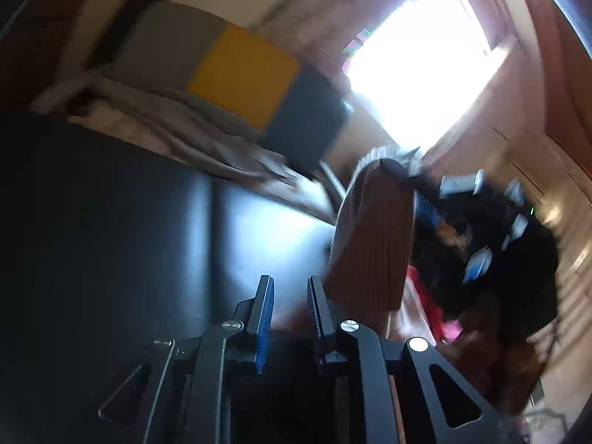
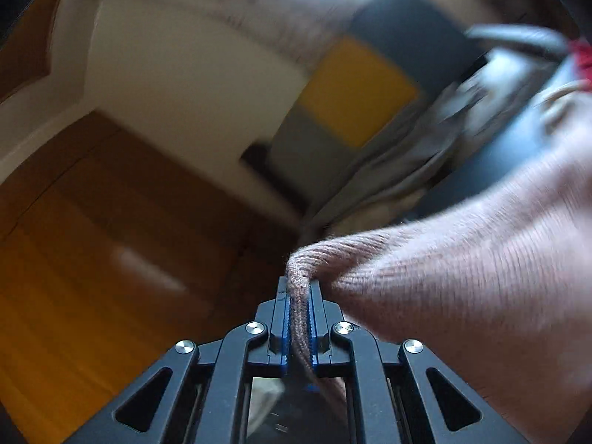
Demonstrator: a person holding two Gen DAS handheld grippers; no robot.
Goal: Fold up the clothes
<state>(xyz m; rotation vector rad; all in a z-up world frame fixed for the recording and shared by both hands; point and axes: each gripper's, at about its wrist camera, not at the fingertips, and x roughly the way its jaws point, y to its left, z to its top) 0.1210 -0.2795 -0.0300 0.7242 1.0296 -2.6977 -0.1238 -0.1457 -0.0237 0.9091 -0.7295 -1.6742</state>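
- Right now the right claw (image 2: pixel 298 318) pinches only an edge of the pink knit sweater (image 2: pixel 462 259); thin bite, cloth may slip out.
- Left claw (image 1: pixel 290 307) is spread, empty, beside sweater over the dark bench (image 1: pixel 148 222); sweater hangs unsupported and could bunch.

Ribbed pinkish-brown knit garment (image 2: pixel 462 277), bunched, held aloft

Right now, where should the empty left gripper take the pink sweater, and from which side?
The left gripper best takes the ribbed lower edge of the pink sweater, coming from its left. That edge hangs free and near, while the right gripper pinches the top.
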